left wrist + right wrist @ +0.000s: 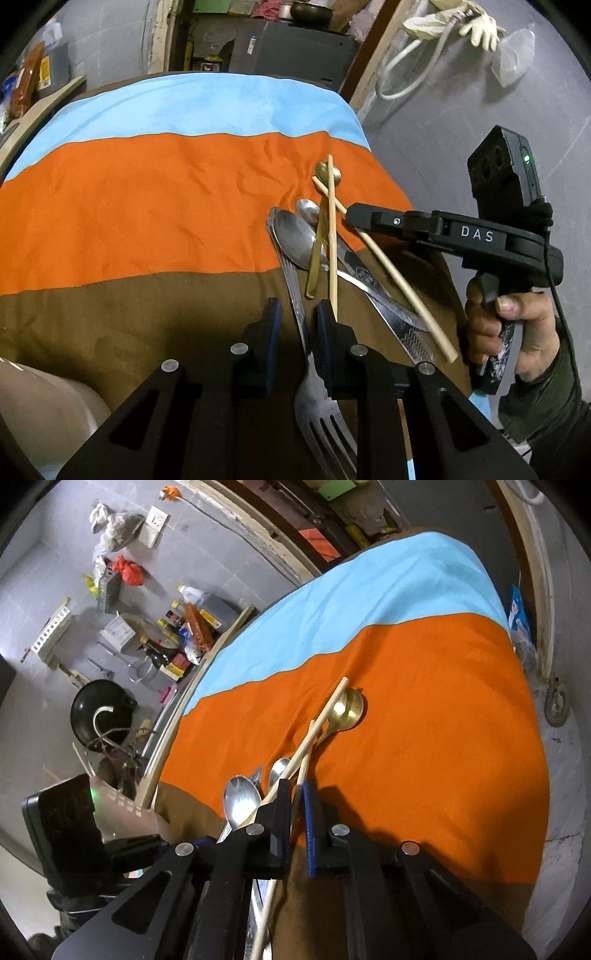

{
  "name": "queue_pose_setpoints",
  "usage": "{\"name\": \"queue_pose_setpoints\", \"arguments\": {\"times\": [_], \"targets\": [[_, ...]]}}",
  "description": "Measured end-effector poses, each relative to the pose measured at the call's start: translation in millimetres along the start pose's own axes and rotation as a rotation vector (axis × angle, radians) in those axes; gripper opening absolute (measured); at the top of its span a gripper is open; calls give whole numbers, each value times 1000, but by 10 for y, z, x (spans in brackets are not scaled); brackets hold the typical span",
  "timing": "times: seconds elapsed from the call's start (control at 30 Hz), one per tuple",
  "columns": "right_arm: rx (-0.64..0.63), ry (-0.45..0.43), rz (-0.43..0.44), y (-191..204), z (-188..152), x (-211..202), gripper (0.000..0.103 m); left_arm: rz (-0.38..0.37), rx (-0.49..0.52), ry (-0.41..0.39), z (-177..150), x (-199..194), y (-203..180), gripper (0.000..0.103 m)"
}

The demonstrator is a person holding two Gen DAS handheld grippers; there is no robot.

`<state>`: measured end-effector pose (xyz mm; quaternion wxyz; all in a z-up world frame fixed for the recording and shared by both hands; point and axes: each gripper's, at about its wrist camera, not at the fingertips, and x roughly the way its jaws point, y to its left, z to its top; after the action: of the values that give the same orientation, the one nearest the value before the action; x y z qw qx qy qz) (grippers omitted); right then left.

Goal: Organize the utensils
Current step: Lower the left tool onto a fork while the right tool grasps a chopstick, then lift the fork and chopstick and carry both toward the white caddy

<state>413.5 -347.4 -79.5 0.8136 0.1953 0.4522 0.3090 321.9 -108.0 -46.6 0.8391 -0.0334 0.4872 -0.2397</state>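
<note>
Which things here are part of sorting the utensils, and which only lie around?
Job: fork, steel spoons, gold spoon, chopsticks, left gripper, right gripper.

Around: striped cloth, gloves, black wok, bottles.

Right gripper (349,216) is clamped shut, pointing left and down, hand (513,332) wrapped round its grip. Left gripper (295,314) sits nearly closed, angled down.
</note>
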Motion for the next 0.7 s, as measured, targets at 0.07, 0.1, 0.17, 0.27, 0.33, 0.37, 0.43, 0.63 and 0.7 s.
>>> {"name": "queue_pose_setpoints", "arguments": {"times": [0.07, 0.1, 0.17, 0.27, 0.33, 0.37, 0.43, 0.63, 0.7], "targets": [[-20, 4, -23, 17, -24, -27, 4, 5, 14, 9, 20, 21, -7, 16], [-33, 7, -37, 37, -27, -24, 4, 5, 15, 17, 29, 27, -6, 16], [-89, 11, -96, 103, -43, -57, 4, 13, 28, 29, 59, 56, -25, 16], [-149, 48, -164, 174, -53, -48, 6, 43, 60, 38, 97, 98, -82, 16], [-173, 66, -186, 207, -59, -30, 6, 68, 93, 51, 123, 126, -131, 16], [-184, 75, -199, 227, -55, -19, 7, 71, 102, 58, 130, 139, -135, 16], [-202, 92, -221, 266, -59, 11, 7, 60, 101, 71, 148, 146, -115, 16], [-240, 110, -257, 300, -113, 11, 8, 44, 61, 62, 88, 87, -56, 7], [-262, 109, -264, 319, -154, -8, 8, 46, 47, 49, 37, 48, -51, 6]]}}
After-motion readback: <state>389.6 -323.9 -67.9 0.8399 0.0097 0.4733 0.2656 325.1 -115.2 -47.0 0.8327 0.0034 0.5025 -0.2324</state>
